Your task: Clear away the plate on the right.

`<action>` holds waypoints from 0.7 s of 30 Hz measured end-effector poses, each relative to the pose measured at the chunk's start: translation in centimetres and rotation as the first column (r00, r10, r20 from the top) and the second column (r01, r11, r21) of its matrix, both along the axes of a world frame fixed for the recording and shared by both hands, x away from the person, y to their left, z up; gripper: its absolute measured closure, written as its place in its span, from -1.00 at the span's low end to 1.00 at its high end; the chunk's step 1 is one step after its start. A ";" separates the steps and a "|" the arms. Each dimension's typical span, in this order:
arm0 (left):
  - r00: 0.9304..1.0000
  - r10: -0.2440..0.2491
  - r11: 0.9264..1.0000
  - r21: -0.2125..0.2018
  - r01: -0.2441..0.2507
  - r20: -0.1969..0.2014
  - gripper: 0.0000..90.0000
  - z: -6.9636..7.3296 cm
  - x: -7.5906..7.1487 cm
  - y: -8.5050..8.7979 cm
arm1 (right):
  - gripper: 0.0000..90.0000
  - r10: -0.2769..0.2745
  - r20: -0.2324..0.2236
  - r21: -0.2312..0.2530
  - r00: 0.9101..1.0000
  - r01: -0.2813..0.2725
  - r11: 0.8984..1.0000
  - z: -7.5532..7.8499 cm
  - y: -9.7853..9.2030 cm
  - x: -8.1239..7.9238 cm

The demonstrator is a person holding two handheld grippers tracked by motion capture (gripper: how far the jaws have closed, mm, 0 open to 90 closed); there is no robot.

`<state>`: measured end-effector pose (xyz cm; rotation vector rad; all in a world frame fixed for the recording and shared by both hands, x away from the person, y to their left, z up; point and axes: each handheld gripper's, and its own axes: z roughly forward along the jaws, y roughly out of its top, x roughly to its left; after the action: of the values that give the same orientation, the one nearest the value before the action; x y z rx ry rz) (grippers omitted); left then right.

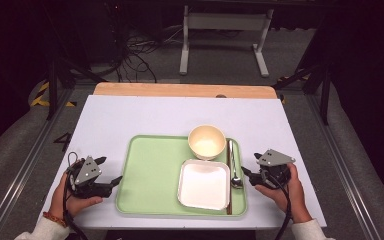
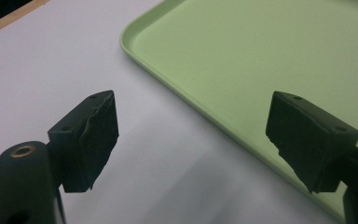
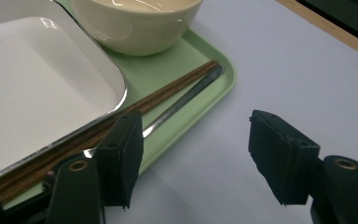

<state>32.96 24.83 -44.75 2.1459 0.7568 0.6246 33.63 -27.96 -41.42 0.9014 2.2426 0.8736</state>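
Hovering low at the tray's (image 1: 152, 170) right edge, the right gripper (image 1: 246, 175) has its jaws spread wide with nothing between them, just bare white table (image 1: 130, 115). From the right gripper view, one jaw hangs over the tray rim (image 3: 226, 84) and the other over the table. Right beside that jaw lie the spoon (image 3: 186, 95) and the brown chopsticks (image 3: 135, 109), side by side along the tray's right rim, the chopsticks touching the edge of the plate (image 3: 32, 79). From the high view, the spoon (image 1: 234, 167) sits just right of the chopsticks (image 1: 228, 170), its bowl end near the gripper.

Over on the other side, the left gripper (image 1: 111, 184) rests by the tray's left edge, pointing at it. Its jaws are parted too, gripping nothing; in the left gripper view (image 2: 191, 140) one jaw is above the table and the other above the green rim (image 2: 168, 84).

On the tray, the white square plate (image 1: 204, 184) takes the front right area, and the cream bowl (image 1: 207, 142) stands just behind it, at the back rim. The tray's left half is bare green. Both hands stay on the table, 1 at each side of the tray.
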 end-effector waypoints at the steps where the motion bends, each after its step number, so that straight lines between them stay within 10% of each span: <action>1: 1.000 -0.001 1.000 0.001 0.001 -0.003 -0.60 0.0 0.0 0.0 | -0.23 0.000 -0.001 -0.001 1.000 0.000 1.000 -0.1 0.0 0.0; 21: 1.000 0.014 1.000 -0.008 -0.014 -0.028 -0.73 -0.5 0.2 0.0 | -0.56 -0.091 0.027 -0.005 0.995 0.092 0.996 -1.3 -2.0 -0.8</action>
<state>33.14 24.88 -45.30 2.1479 0.7884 0.5993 32.85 -29.97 -42.72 0.9759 2.1623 0.8317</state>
